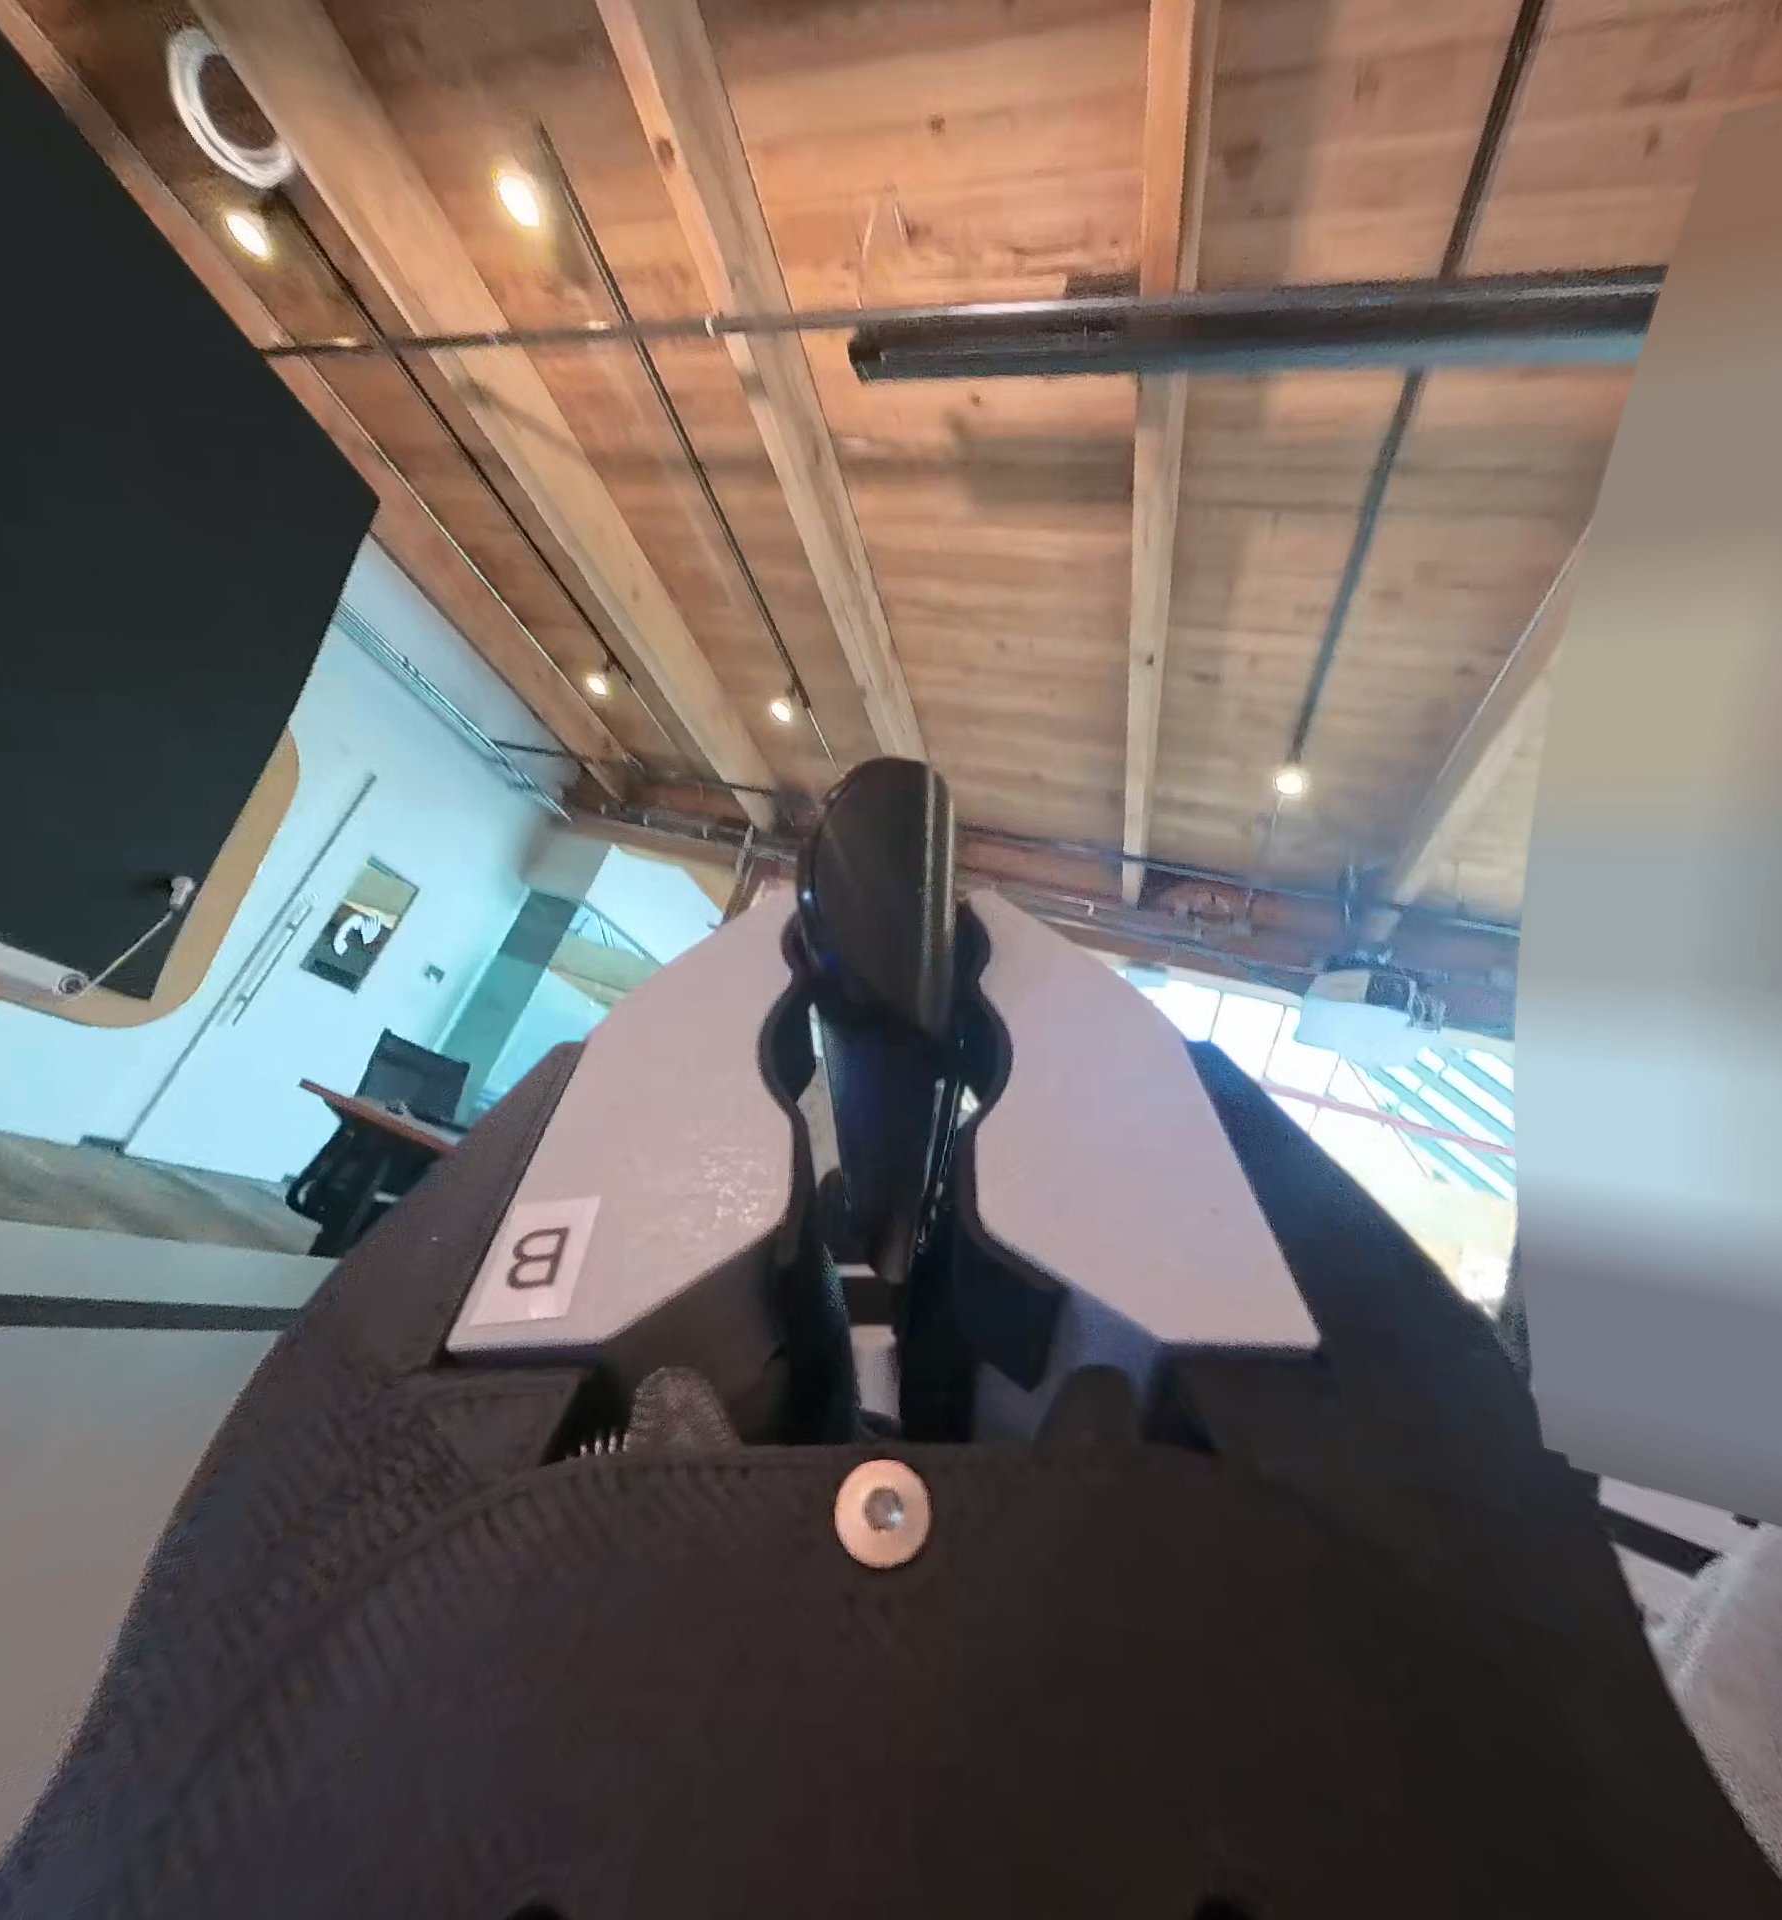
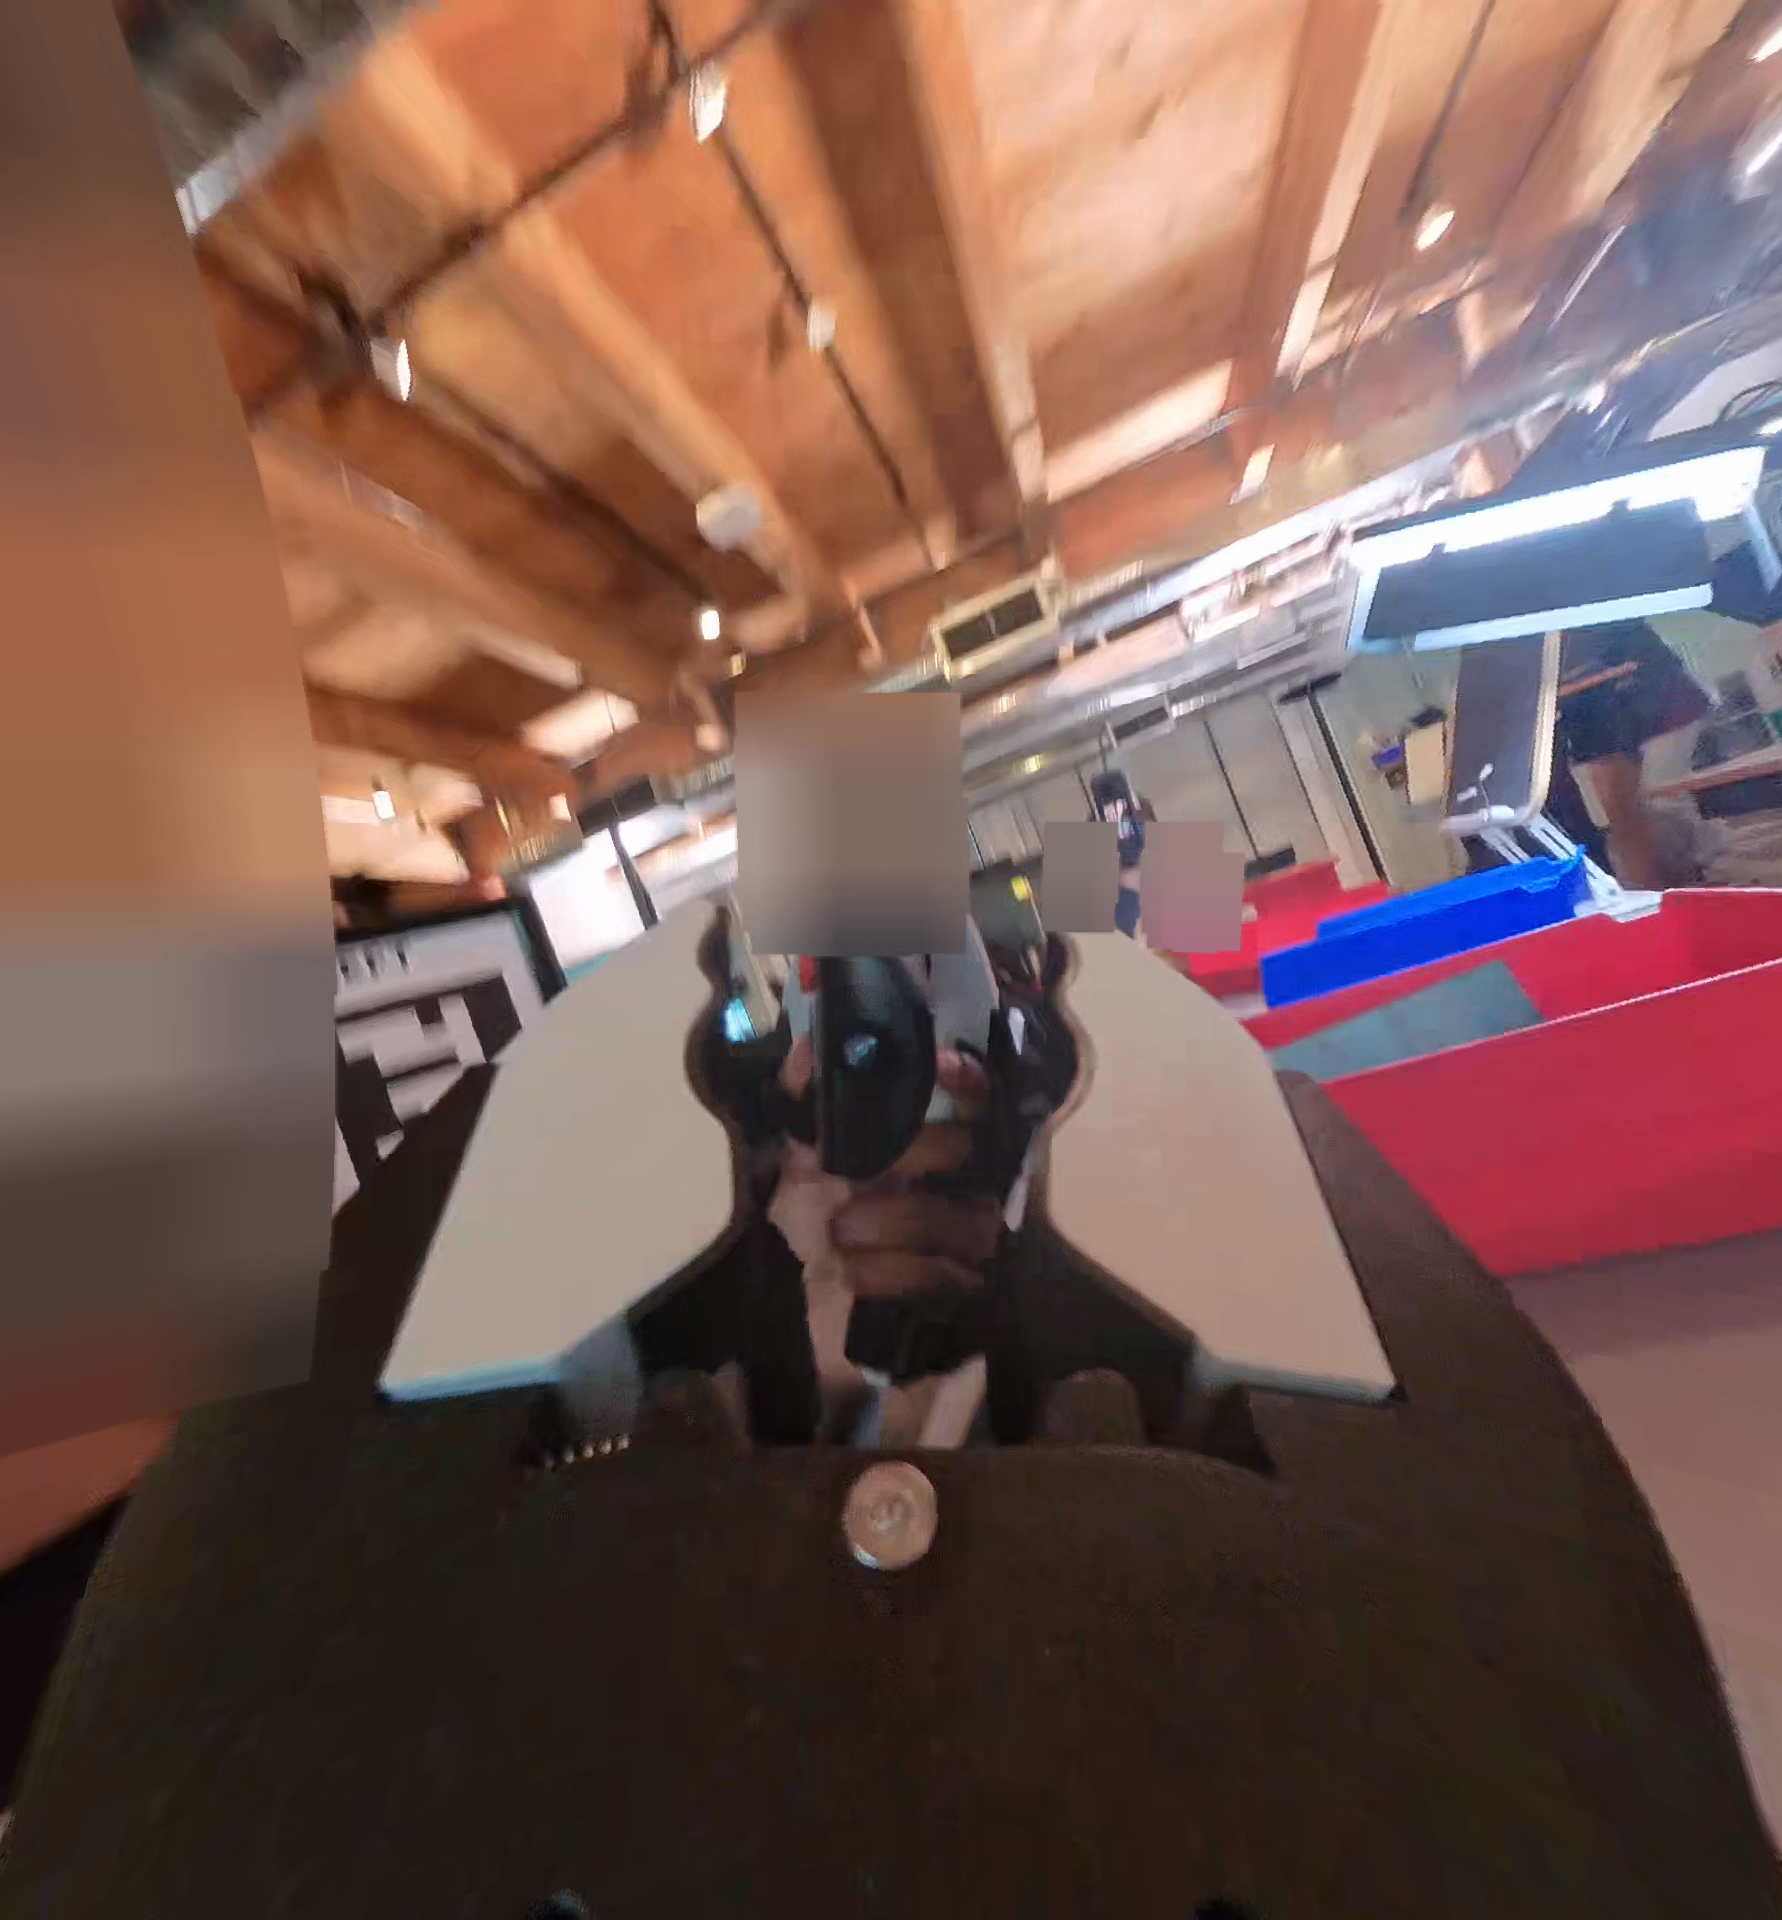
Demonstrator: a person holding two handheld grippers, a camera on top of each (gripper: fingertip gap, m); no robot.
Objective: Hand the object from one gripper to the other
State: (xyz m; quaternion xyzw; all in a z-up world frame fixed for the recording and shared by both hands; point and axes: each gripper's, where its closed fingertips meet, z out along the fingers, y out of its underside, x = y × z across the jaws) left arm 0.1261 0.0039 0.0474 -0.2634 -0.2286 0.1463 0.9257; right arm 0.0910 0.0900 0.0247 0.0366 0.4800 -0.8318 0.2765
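Note:
A black glossy rounded object (image 1: 882,914) stands upright between the pads of my left gripper (image 1: 882,997), which is shut on it and points up toward the ceiling. In the right wrist view the same object (image 2: 856,1070) shows farther off, held by the left gripper's grey fingers (image 2: 967,997), with a person's hand (image 2: 897,1236) gripping that tool below. My right gripper (image 2: 887,1039) is open, its grey jaws spread wide on either side of the object. I cannot tell whether the object is between the jaws or beyond them. The right view is motion-blurred.
A wooden beam ceiling (image 1: 970,468) with a black rail (image 1: 1230,332) is overhead. A desk and chair (image 1: 388,1122) stand far left. Red bins (image 2: 1593,1091) and a blue bin (image 2: 1417,935) are at the right, and a person (image 2: 1614,748) stands behind them.

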